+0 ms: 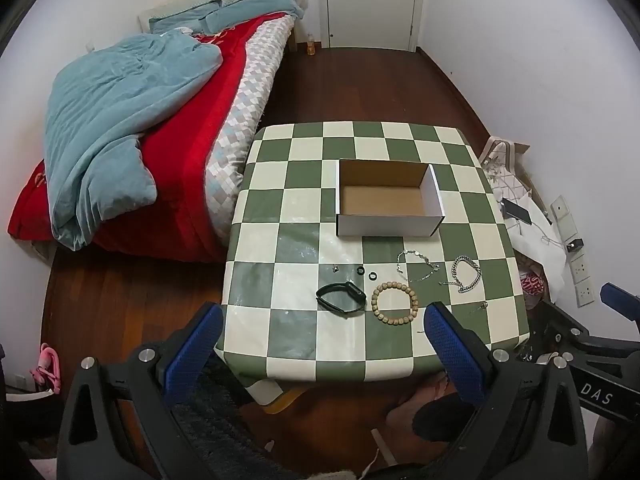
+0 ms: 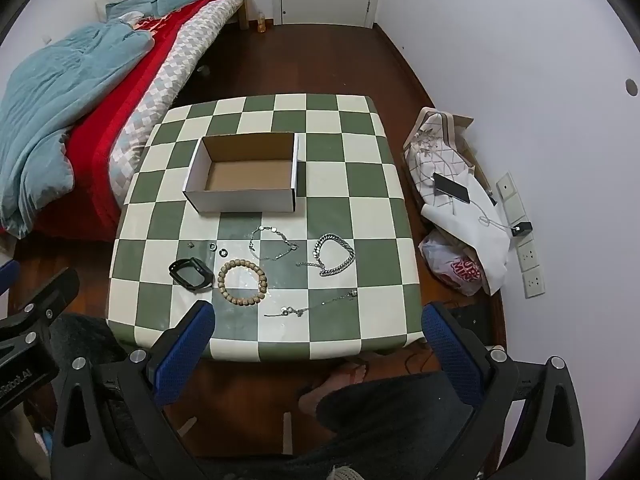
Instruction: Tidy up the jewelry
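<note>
The left claw [image 1: 324, 320] is hanging wide apart at the bottom of its frame, gripping nothing, with the near edge of the table [image 1: 280, 352] showing between its blue pads. The right claw [image 2: 318, 320] is likewise standing wide and holding nothing, low in its own frame.

On the green-and-cream checked table, an open cardboard box [image 2: 244, 176] is sitting in the upper middle of the right view, its brown floor bare. Below it the jewelry is lying spread out. A black watch band [image 2: 191, 274] is resting at the left, just beside a wooden bead bracelet [image 2: 242, 282]. Above them two small dark rings [image 2: 217, 248] are lying close together. A thin silver chain with discs [image 2: 272, 242] is curling at centre, and a heavy silver link bracelet [image 2: 334, 254] is lying to its right. A fine chain [image 2: 316, 306] is stretching along the lower part of the table, nearest the right claw.

A bed with a teal blanket [image 1: 116, 120] is filling the upper left.
</note>
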The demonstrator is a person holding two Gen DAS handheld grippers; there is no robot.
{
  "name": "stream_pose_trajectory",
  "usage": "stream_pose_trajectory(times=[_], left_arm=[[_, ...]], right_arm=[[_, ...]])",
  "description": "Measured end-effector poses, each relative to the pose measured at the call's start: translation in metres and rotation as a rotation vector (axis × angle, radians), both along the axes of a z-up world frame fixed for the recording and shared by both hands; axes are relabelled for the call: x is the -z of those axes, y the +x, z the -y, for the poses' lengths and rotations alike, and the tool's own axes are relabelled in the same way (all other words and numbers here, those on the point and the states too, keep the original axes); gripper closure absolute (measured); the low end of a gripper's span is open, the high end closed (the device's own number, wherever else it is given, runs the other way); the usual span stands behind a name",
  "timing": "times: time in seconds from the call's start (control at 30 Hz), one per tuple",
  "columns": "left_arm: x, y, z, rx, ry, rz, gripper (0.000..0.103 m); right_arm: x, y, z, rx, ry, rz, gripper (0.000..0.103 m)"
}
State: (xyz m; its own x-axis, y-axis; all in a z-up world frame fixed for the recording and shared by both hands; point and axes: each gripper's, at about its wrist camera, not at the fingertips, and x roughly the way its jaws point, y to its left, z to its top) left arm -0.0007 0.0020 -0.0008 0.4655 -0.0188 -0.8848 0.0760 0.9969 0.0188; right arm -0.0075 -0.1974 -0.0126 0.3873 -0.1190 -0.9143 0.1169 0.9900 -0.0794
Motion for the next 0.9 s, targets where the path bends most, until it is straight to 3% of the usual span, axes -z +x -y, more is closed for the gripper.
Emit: stream_pose_trajectory(times=[0.9], left_arm=[[-0.012,-0.01,-0.003,-0.002,-0.003,0.001,0.0]], right_arm=[[-0.014,-0.008,-0.008,0.0,0.002,0.017,0.0]])
